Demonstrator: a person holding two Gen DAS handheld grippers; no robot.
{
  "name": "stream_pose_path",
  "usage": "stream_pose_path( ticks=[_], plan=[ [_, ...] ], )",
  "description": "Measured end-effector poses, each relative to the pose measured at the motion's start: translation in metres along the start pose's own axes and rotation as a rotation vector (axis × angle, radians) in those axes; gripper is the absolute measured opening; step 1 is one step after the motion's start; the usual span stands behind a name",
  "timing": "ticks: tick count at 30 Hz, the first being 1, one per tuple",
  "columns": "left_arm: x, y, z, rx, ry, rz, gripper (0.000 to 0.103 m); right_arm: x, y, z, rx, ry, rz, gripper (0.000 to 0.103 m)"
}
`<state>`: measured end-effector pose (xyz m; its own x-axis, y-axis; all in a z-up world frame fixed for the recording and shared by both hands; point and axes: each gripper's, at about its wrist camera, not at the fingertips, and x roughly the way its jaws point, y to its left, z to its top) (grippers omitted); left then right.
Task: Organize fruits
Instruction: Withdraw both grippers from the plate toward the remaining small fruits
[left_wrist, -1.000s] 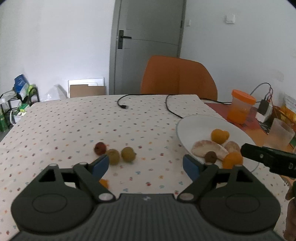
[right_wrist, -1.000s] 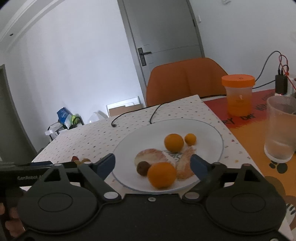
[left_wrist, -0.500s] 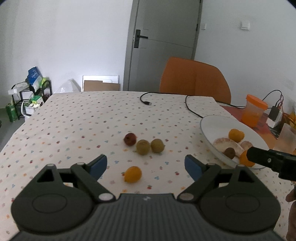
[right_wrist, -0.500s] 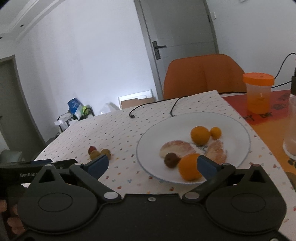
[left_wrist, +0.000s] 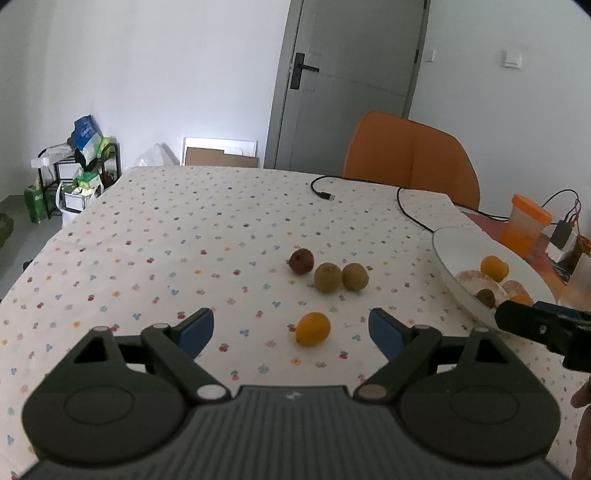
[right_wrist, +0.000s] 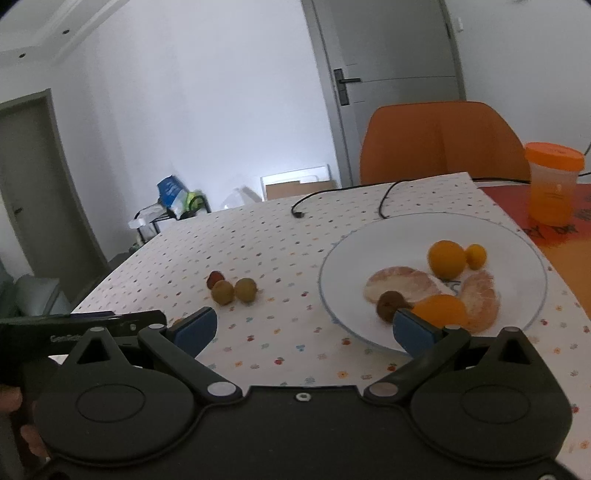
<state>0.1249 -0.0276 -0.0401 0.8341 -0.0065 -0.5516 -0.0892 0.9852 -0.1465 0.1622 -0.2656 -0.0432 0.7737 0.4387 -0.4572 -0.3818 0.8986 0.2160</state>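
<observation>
Left gripper spread wide, empty, hovering over small orange fruit on dotted tablecloth. Right gripper likewise released near white plate. Best approach: lower straight, centre fruit between pads, close gently; round, likely to roll.

White plate, orange chair, flower-dotted cream tablecloth, blue-tipped jaws.

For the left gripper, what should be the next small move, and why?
Probably lower the left gripper forward over the small orange fruit and close on it. Its jaws are open and empty, that fruit lies loose on the tablecloth just ahead between them, and the plate already holds similar fruit.
</observation>
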Motion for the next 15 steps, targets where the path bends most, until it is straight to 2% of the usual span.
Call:
stream_pose_path(
  ticks=[9, 15],
  plan=[
    [0.010, 0.001, -0.003, 0.003, 0.006, -0.010, 0.089, 0.008, 0.002, -0.001, -0.015, 0.022, 0.026, 0.103],
    [0.019, -0.001, -0.004, -0.008, 0.018, -0.024, 0.085, 0.012, 0.001, 0.003, -0.011, 0.025, 0.041, 0.103]
  ],
)
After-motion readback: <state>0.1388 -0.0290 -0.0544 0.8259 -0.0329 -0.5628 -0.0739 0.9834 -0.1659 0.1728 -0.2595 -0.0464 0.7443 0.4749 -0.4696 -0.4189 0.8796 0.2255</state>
